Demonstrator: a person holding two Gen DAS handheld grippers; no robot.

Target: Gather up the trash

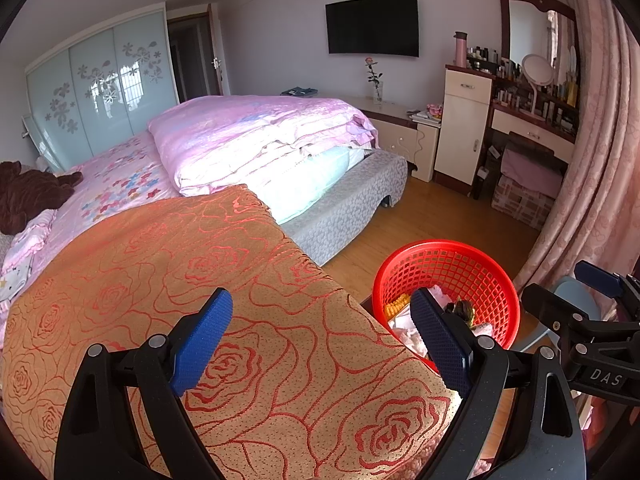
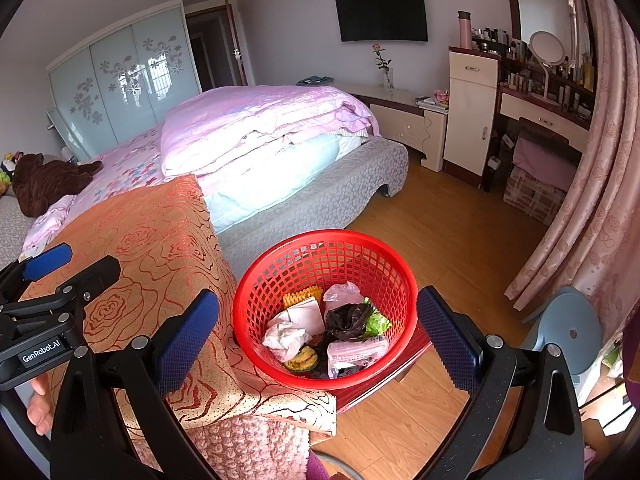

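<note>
Right wrist view, left to right. Left claw [image 2: 44,272] is seen side-on over the orange rose-patterned woven cloth [image 2: 160,248] covering the bench; in the left wrist view its blue textured pads [image 1: 202,340] stand wide apart, empty. Right claw [image 2: 318,340] is likewise spread, nothing held, straddling the round red plastic lattice basket [image 2: 256,288], which sits at the bench's right end. Contents: crumpled white tissue [image 2: 286,338], folded white paper [image 2: 308,314], ridged yellow snack piece [image 2: 302,294], crinkled black film bag [image 2: 346,320], green wrapper [image 2: 376,324], pink printed packet [image 2: 356,352]. Judgement: all light, soft, crushable; film likely slippery. The basket looks rigid and light; take it by the rim.
</note>
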